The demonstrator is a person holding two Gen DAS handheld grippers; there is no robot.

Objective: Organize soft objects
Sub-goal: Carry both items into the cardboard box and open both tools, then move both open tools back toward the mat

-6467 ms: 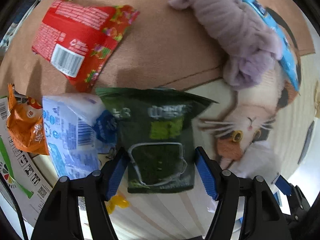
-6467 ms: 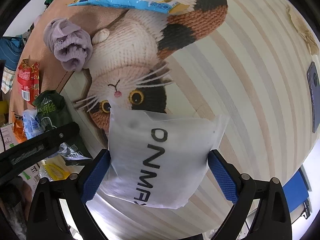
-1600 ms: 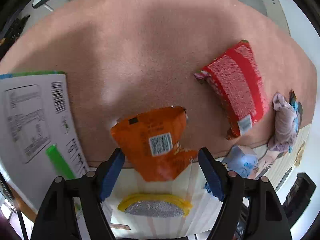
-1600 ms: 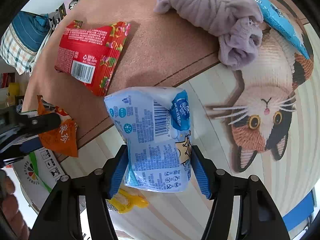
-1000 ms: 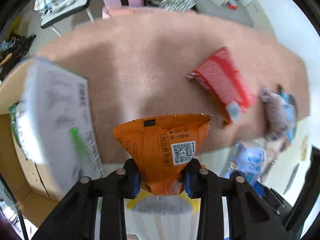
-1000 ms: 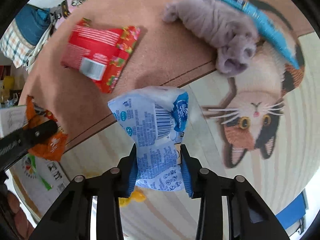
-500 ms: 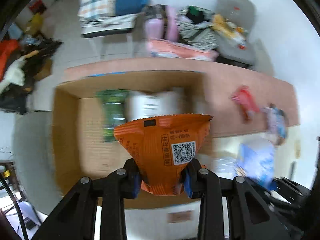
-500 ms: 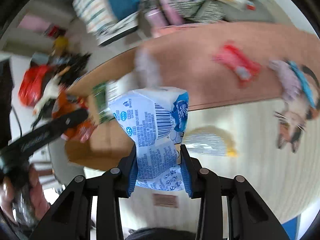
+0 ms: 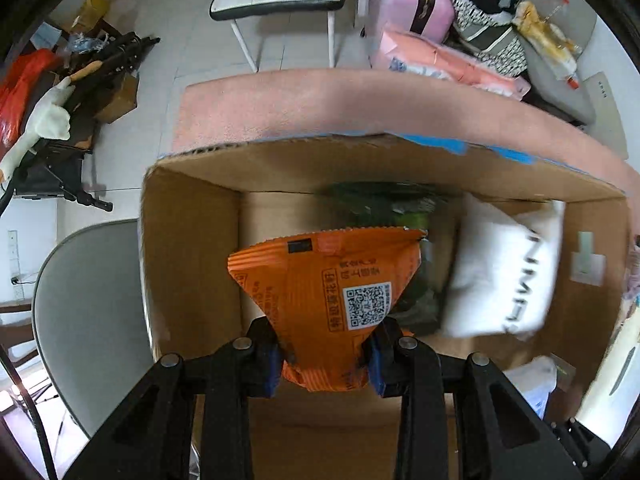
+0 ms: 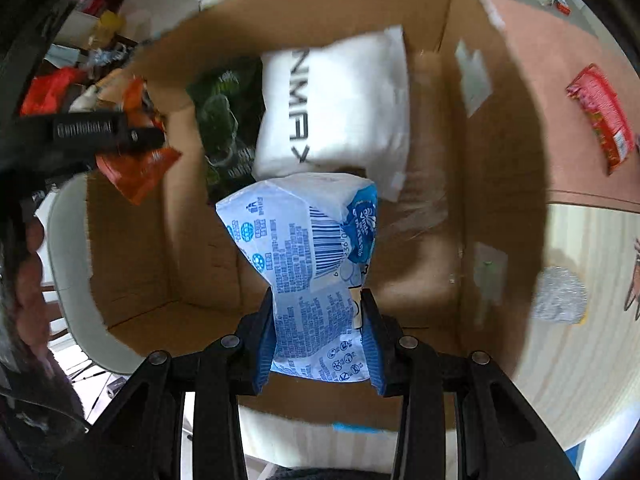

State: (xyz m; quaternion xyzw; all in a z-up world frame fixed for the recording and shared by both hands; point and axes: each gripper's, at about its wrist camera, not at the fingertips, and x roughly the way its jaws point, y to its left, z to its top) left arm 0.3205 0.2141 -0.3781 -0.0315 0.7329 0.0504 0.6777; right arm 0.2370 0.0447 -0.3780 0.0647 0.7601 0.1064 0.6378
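Note:
My left gripper [image 9: 326, 354] is shut on an orange snack bag [image 9: 332, 292] and holds it over the open cardboard box [image 9: 192, 264]. My right gripper [image 10: 320, 336] is shut on a blue and white packet [image 10: 308, 248] and holds it over the same box [image 10: 424, 8]. Inside the box lie a white pillow-like pack [image 9: 504, 272] [image 10: 336, 100] and a dark green bag [image 9: 384, 204] [image 10: 220, 116]. The left gripper with the orange bag [image 10: 136, 164] shows at the left of the right wrist view.
A red snack bag [image 10: 604, 116] and a silver and yellow pouch [image 10: 560, 296] lie on the mat outside the box. A grey chair [image 9: 88, 320] stands left of the box. Chairs, bags and clutter sit behind it.
Both grippers closed on their packets, lifted them off the mat and carried them over the cardboard box. The view has swung from the mat to the box interior.

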